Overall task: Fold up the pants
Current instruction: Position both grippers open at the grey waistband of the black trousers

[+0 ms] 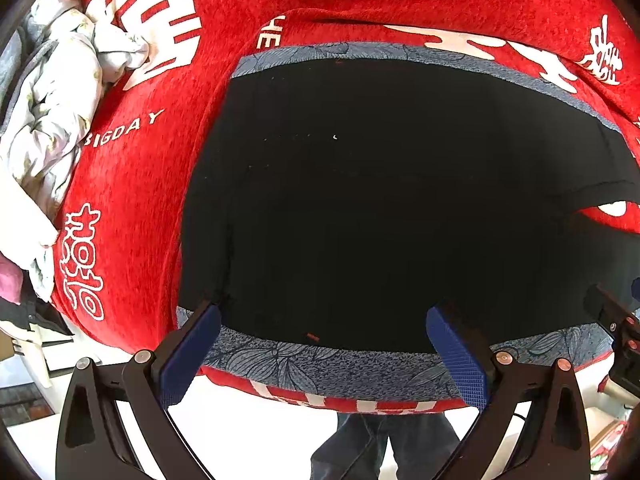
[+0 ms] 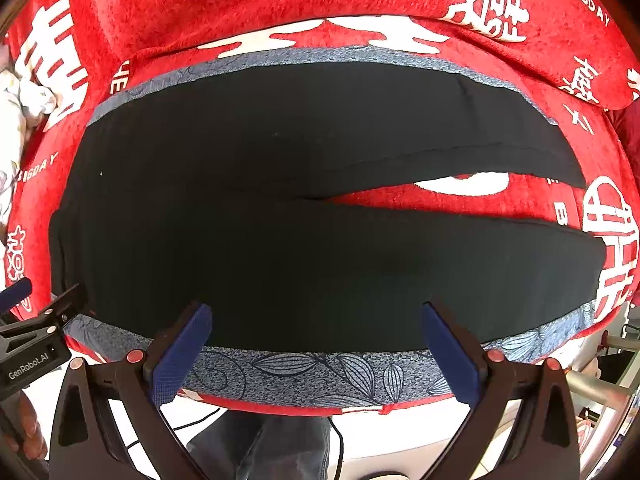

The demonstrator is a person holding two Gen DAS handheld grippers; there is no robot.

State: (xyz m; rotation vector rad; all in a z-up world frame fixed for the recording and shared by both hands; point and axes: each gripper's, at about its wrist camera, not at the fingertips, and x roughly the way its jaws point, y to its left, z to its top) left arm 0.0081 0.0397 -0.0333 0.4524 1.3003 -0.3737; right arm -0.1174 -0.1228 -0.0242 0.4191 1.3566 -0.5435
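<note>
Black pants (image 1: 380, 208) lie flat on a blue-grey leaf-patterned mat (image 1: 300, 364) over a red blanket. In the right wrist view the pants (image 2: 300, 248) show both legs running to the right, with a red gap between them. My left gripper (image 1: 324, 316) is open and empty, its blue pads above the near edge of the pants at the waist end. My right gripper (image 2: 316, 314) is open and empty above the near edge of the near leg. The left gripper also shows at the left edge of the right wrist view (image 2: 44, 328).
The red blanket (image 1: 132, 184) with white characters covers the surface. A crumpled white floral cloth (image 1: 52, 120) lies at the far left. The near edge of the surface drops off to a white floor (image 1: 248, 432), where the person's legs (image 2: 264, 448) stand.
</note>
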